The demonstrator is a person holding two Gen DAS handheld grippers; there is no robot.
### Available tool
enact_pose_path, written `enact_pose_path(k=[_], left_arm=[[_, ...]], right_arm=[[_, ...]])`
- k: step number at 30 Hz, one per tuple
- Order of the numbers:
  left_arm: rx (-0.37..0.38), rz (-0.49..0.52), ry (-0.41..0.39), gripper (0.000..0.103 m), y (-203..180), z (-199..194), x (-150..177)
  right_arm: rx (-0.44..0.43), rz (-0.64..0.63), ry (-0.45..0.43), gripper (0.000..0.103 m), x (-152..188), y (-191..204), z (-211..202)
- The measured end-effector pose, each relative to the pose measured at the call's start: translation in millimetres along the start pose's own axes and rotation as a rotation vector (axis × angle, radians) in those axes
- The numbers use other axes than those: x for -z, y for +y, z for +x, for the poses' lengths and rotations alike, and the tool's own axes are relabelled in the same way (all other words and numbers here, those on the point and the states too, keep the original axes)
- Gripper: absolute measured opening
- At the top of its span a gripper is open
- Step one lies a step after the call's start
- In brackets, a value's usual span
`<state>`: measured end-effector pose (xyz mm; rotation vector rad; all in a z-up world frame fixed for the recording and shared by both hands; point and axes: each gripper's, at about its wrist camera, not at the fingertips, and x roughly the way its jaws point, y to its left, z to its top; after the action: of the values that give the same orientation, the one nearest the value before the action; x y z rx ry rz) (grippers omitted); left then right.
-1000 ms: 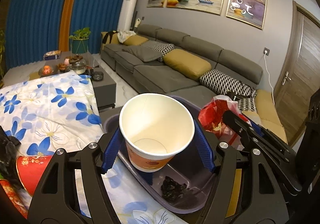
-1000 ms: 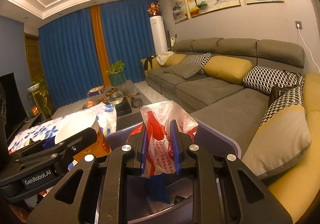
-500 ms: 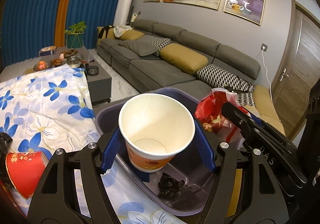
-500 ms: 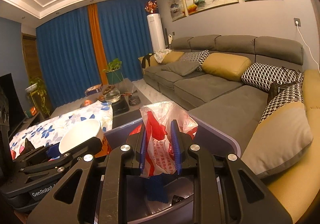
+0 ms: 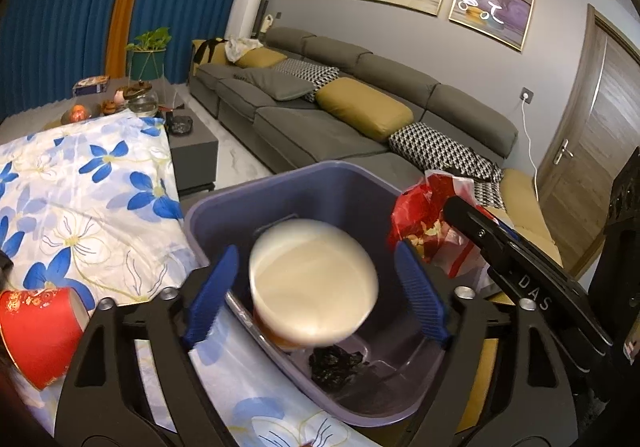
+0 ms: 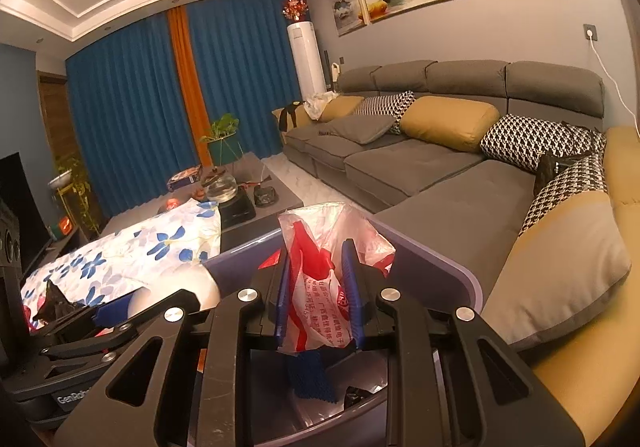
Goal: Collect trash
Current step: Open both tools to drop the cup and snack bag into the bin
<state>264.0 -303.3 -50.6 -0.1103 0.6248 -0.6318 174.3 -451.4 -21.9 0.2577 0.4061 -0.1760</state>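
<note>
The left gripper (image 5: 316, 287) has its jaws spread wide and opening further; the paper cup (image 5: 314, 283) sits between them but clear of both blue pads (image 5: 210, 293), blurred, its cream mouth facing the camera and its orange-brown base low against the near wall of the purple bin (image 5: 280, 183); the cup is no longer gripped, with a gap showing on each side of its rim; below and just ahead of the jaws, on the bin floor, lies a crumpled black scrap (image 5: 336, 365); to the left of the left jaw, on the blue-flowered tablecloth (image 5: 100, 199), a red paper cup (image 5: 38, 335) lies on its side, well apart from the bin; to the right of the right jaw the red and white plastic bag (image 5: 432, 223) hangs at the bin's far rim, held by the other tool; in the right wrist view the right gripper (image 6: 318, 295) has its jaws narrow and easing apart, yet the blue pads (image 6: 352, 287) press on the plastic bag (image 6: 324, 271) from both sides, its crumpled top rising above the fingertips and its lower end hanging below them over the bin (image 6: 440, 259); beneath the jaws inside the bin a blue mesh piece (image 6: 310, 375) shows beside the black scrap (image 6: 356, 393); beyond the jaws stretches a grey sofa (image 6: 400, 159) with mustard cushions.
</note>
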Motion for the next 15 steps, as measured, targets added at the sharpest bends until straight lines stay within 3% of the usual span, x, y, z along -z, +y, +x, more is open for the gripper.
enact_pose_path(k=[3,5,9,15], left_arm=[[-0.037,-0.016,-0.011,0.092,7,-4,1],[-0.053,-0.031,-0.017,0.092,12,-9,1],[-0.102,-0.045,-0.049,0.093,19,-26,3],[-0.188,-0.04,-0.129,0.093,13,-74,6]], right_arm=[[0.001,0.022,0.004,0.038,0,-4,1],[-0.003,0.041,-0.011,0.054,-1,-8,-3],[0.006,0.034,-0.049,0.055,-6,-6,-19],[0.01,-0.032,-0.166,0.077,-7,18,-69]])
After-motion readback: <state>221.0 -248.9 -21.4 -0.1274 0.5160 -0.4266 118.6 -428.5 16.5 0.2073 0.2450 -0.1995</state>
